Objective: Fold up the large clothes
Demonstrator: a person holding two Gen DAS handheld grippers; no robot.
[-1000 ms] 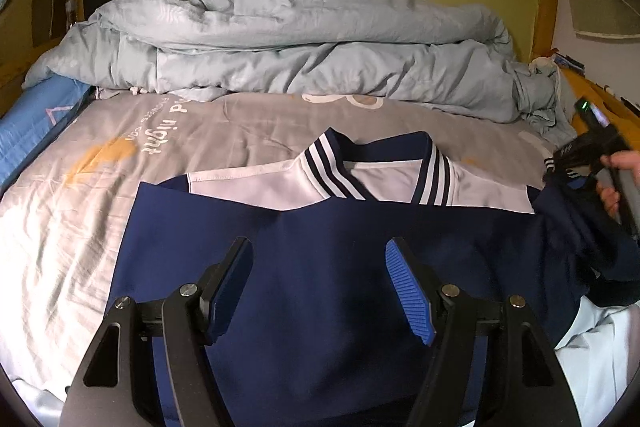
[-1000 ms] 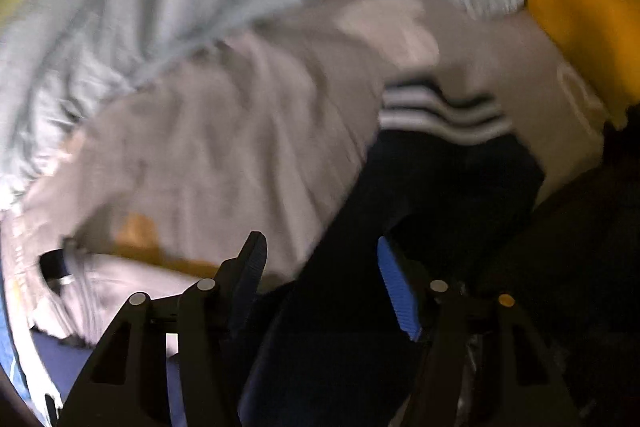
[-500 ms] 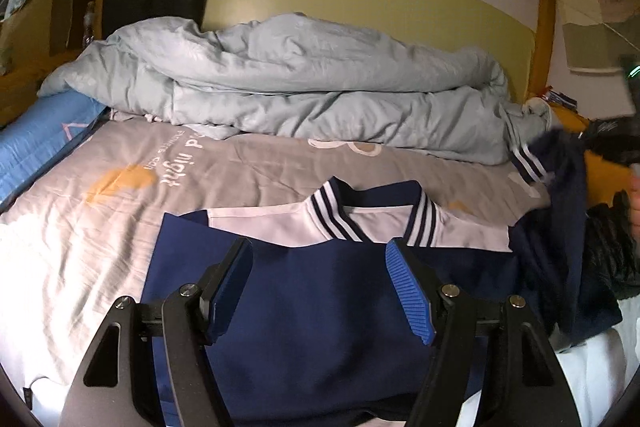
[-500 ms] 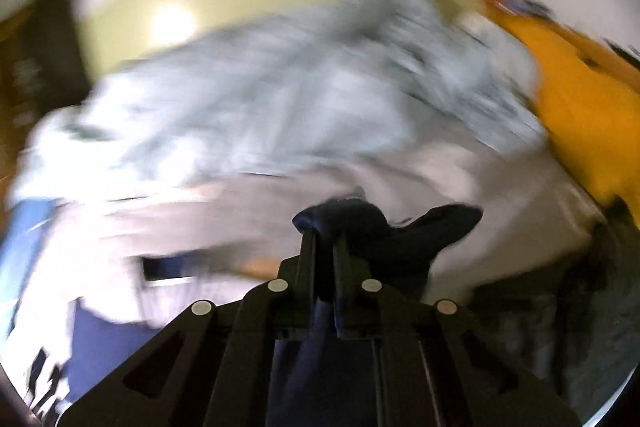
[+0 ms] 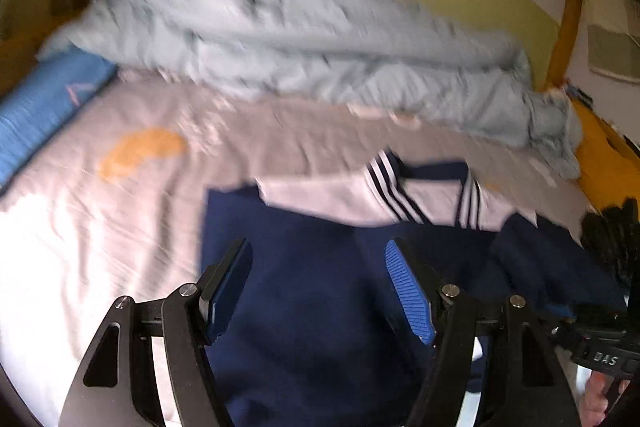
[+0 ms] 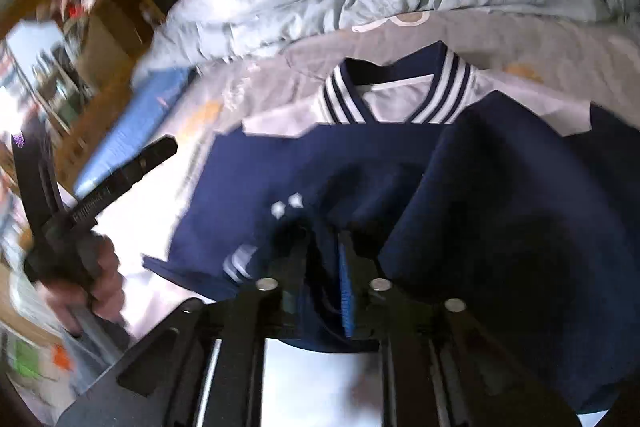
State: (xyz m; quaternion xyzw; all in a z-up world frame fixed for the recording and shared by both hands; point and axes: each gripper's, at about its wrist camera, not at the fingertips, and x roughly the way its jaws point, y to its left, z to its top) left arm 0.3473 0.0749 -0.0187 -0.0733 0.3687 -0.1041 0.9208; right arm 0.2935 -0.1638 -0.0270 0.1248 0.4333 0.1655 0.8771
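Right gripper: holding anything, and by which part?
Yes. The right gripper is shut on the navy jacket, pinching the sleeve folded across its body. The left gripper is open, empty.

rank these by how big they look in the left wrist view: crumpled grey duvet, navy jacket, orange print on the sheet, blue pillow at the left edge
1. navy jacket and grey duvet: too close to rank, and the jacket lies nearer the camera
2. blue pillow
3. orange print

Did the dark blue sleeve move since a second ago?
Yes. The sleeve, clamped in the right tool, went from beside the jacket onto it, below the striped collar.
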